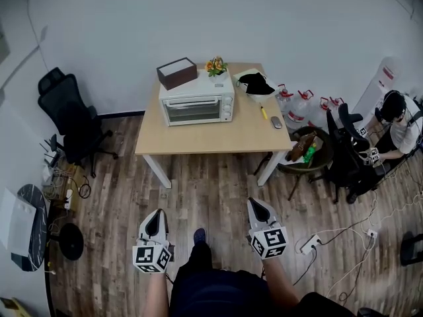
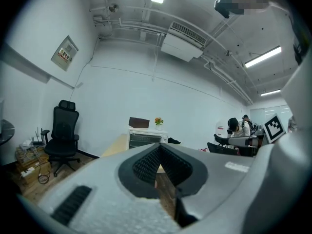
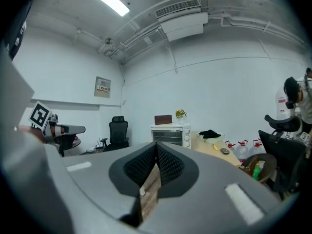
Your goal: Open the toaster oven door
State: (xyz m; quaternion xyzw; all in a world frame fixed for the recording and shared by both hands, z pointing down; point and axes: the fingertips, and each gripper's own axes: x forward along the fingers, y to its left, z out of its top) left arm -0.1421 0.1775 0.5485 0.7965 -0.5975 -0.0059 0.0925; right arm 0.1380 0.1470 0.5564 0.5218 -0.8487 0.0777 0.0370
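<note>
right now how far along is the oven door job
Nothing is done yet: the toaster oven door looks closed on the table. In hand: nothing; the left gripper and right gripper are shut, empty, over the floor short of the table. Left: approach, grip the door, pull it open.

Toaster oven (image 1: 197, 103) sits rear-left on table (image 1: 218, 140), well ahead of you, w/ box (image 1: 176, 72) & flowers (image 1: 216, 66) on top. Office chair (image 1: 66, 114) left of table, water jugs (image 1: 301, 105) to its right.

I see one table (image 1: 198, 139), one toaster oven (image 1: 197, 104), one brown box (image 1: 176, 73), one flower pot (image 1: 217, 70), two black chairs (image 1: 66, 111) (image 1: 344, 147), and two grippers: left gripper (image 1: 157, 212), right gripper (image 1: 254, 202).
</note>
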